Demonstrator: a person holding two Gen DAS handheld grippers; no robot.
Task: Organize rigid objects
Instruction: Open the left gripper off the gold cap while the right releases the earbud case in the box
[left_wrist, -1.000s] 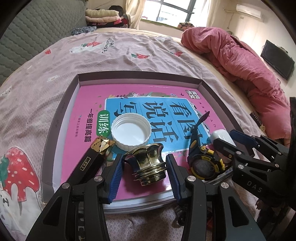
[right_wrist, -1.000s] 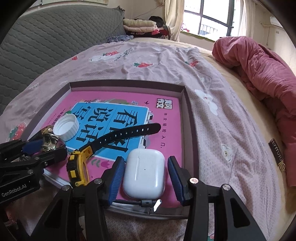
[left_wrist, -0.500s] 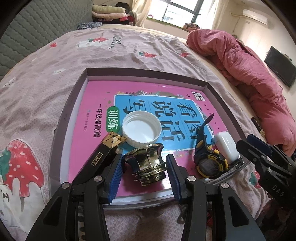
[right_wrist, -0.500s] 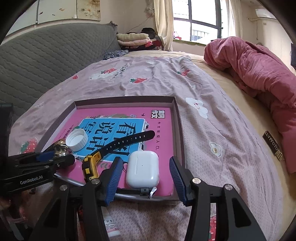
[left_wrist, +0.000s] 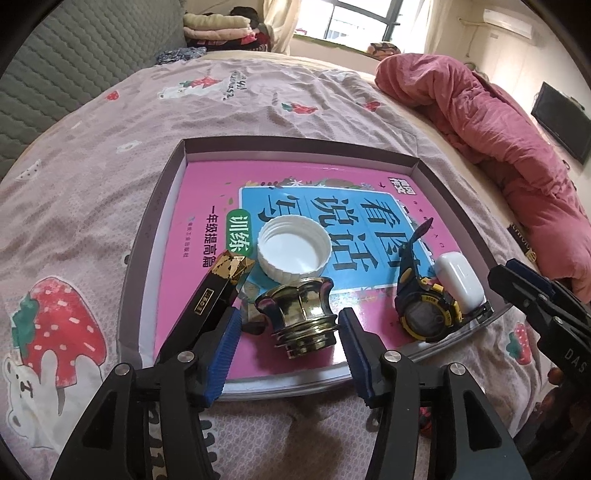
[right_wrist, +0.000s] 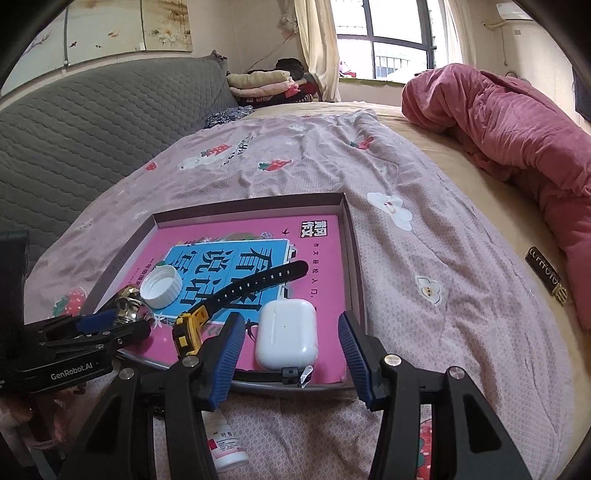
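Bedding printed with strawberries and bears covers the bed (right_wrist: 424, 258), with a grey quilted headboard (right_wrist: 92, 129) along its left edge, a rumpled pink duvet (right_wrist: 517, 122) along the right edge, folded clothes (right_wrist: 258, 79) at the far end and a window (right_wrist: 391, 40) beyond. One shallow box tray (left_wrist: 147, 236) lies on the bedding holding one pink workbook (left_wrist: 295, 192). On it, near the tray's near edge, sit five things: one white bottle cap (left_wrist: 293, 245), one gold metal cap (left_wrist: 299, 314), one black and gold stick (left_wrist: 214, 291) at the near left corner, one black and yellow watch (left_wrist: 424, 310), and one white earbud case (right_wrist: 286, 332) at the near right corner. Left gripper (left_wrist: 290, 350) is spread wide astride the gold cap, touching nothing. Right gripper (right_wrist: 291, 350) is released around the earbud case, clear of it. One small white bottle (right_wrist: 225, 443) lies on the bedding under the right gripper.
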